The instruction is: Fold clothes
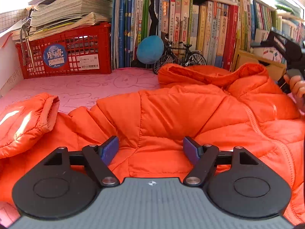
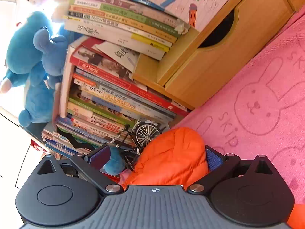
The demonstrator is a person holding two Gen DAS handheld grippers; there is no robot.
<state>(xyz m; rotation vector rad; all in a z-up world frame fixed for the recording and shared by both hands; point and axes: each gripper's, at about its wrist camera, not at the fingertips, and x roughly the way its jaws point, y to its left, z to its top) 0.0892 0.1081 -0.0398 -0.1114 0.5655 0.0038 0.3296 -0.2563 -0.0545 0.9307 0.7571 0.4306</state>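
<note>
An orange puffer jacket (image 1: pixel 171 114) lies spread on a pink bunny-print cloth (image 1: pixel 85 87). One sleeve (image 1: pixel 28 118) lies at the left, the hood (image 1: pixel 247 74) at the far right. My left gripper (image 1: pixel 150 148) is open just above the jacket's body, holding nothing. My right gripper (image 2: pixel 154 158) is open, tilted, with the orange hood (image 2: pixel 171 160) between its fingers but not clamped. In the left wrist view the right gripper (image 1: pixel 289 61) and the hand holding it show at the right edge by the hood.
A red crate (image 1: pixel 64 53) with papers stands back left. Upright books (image 1: pixel 190 28), a blue plush ball (image 1: pixel 150 49) and a model bicycle (image 1: pixel 179 57) line the back. A wooden drawer box (image 2: pixel 219 57) and blue plush toys (image 2: pixel 34 66) are near the hood.
</note>
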